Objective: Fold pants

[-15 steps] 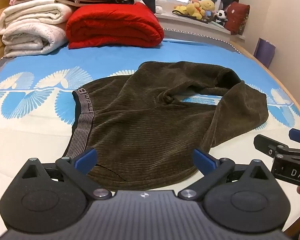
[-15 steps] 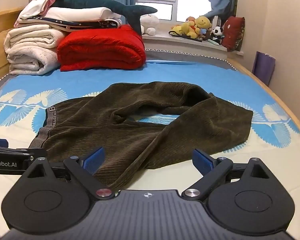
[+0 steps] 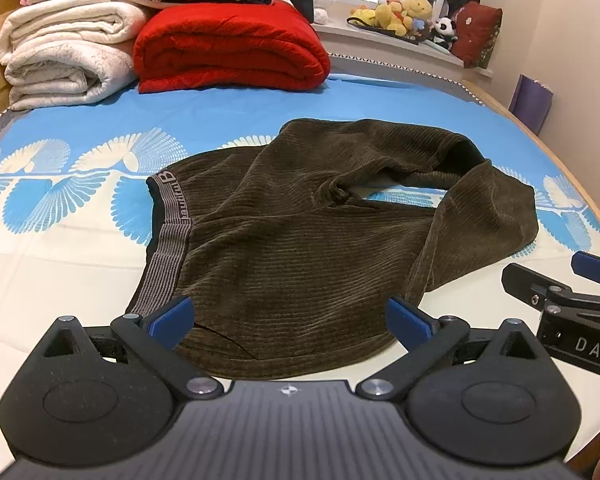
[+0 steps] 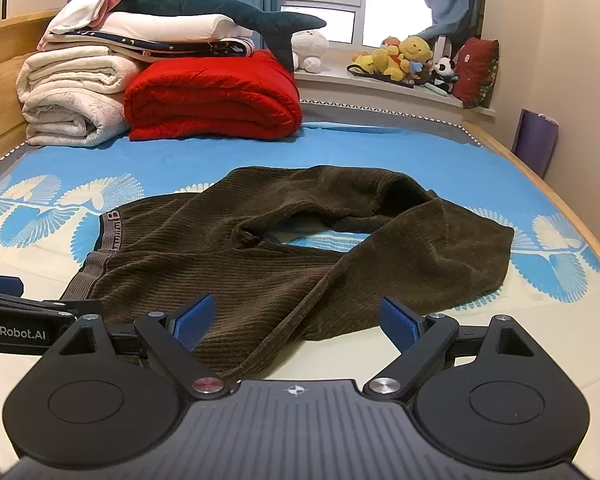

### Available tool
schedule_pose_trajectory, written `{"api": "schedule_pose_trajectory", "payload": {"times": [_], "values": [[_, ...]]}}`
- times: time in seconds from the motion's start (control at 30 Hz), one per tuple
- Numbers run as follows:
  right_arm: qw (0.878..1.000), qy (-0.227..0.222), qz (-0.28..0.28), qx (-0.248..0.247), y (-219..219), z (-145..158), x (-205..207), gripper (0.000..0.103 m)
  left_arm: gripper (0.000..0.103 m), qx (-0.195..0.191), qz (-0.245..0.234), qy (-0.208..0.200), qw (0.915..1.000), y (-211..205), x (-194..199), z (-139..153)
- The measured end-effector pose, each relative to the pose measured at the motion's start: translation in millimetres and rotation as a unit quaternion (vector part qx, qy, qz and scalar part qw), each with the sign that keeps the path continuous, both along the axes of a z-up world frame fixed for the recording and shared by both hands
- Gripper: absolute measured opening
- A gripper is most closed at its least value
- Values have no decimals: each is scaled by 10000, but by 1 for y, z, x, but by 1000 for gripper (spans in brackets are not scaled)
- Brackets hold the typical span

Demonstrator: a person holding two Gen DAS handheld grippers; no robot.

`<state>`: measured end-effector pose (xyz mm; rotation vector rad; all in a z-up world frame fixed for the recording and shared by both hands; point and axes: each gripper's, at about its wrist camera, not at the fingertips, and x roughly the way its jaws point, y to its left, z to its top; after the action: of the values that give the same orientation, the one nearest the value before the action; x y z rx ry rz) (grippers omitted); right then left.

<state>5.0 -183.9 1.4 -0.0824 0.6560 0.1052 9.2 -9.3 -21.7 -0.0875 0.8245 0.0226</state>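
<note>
Blue-and-cream bedsheet (image 3: 80, 264) gives me wide bare room on both sides. On it the brown corduroy pants (image 3: 284, 256) lie rumpled mid-bed, legs curled back — soft, limp, probably grippy ribbing. I'd take the waistband (image 3: 168, 236) and near hem. Left gripper (image 3: 288, 316) and right gripper (image 4: 296, 320) both spread, pinching nothing — folded blankets (image 4: 204, 96) sit well apart

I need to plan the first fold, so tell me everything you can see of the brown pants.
The pants are dark brown, ribbed like corduroy, with a grey striped elastic waistband bearing lettering. They lie unfolded and rumpled on the blue-and-white bed sheet, waistband to the left, legs bent round to the right so that a patch of sheet shows between them. Both grippers are open at the near edge; neither holds the cloth.
</note>
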Motion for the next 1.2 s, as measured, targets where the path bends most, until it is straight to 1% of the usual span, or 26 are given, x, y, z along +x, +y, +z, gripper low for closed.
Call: {"api": "schedule_pose_trajectory", "payload": {"times": [0.13,0.2,0.3,0.37,0.6,0.63,0.67,1.03,1.2], "values": [[10000,10,34,-13,1,-2,-2,90,102,-8,-3,7,10000,0,0,0],[9999,-2,43,-140,4,-1,0,90,102,-3,-12,-7,10000,0,1,0],[9999,-3,55,-141,6,-1,-1,90,102,-18,-9,8,10000,0,1,0],[9998,87,71,-143,1,0,-1,90,102,-18,-16,8,10000,-1,1,0],[9998,-14,71,-171,3,0,-2,90,102,-15,-23,11,10000,-1,1,0],[9999,-42,80,-71,2,0,-2,90,102,-9,-27,11,10000,-1,2,0],[9999,-48,82,-77,2,0,-2,90,102,-8,-29,12,10000,-1,1,0],[9993,-223,68,-279,6,-3,-2,90,102,-15,-39,20,10000,-3,1,0],[9996,-153,66,-240,6,-2,-1,90,102,-23,-33,23,10000,-2,2,-1]]}}
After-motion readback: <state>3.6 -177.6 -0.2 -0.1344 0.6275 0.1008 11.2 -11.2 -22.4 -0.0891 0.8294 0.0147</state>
